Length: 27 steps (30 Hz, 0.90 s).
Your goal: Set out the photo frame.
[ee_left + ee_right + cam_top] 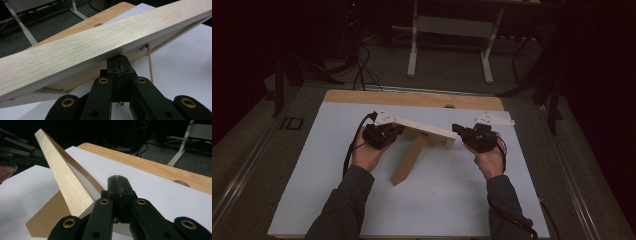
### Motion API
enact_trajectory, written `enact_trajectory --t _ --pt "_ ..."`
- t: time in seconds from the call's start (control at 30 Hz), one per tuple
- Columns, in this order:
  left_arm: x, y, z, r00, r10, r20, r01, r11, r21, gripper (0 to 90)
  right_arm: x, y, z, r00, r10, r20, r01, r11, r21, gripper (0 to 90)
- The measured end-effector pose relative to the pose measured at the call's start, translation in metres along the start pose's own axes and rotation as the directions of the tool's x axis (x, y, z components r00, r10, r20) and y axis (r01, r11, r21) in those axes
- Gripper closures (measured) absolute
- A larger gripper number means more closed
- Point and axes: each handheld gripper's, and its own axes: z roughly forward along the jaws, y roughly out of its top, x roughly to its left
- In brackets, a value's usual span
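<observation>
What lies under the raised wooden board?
Under the wooden board a brown panel slants down onto the white sheet. Where panel meets board is covered.

Wooden table [362, 96] covered almost wholly by a white sheet [447, 200], bare wood along the far edge. On the sheet, a brown cardboard strip [408, 162], one end under a pale wooden board [426, 131].
</observation>
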Motion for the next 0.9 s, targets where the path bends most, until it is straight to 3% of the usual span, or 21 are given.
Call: enact_trajectory --t 0.9 --pt "-0.017 0.009 0.009 0.9991 0.035 0.024 -0.035 0.9994 0.004 90.0 0.023 -0.004 -0.002 0.9961 -0.051 -0.072 0.052 0.999 0.011 90.0"
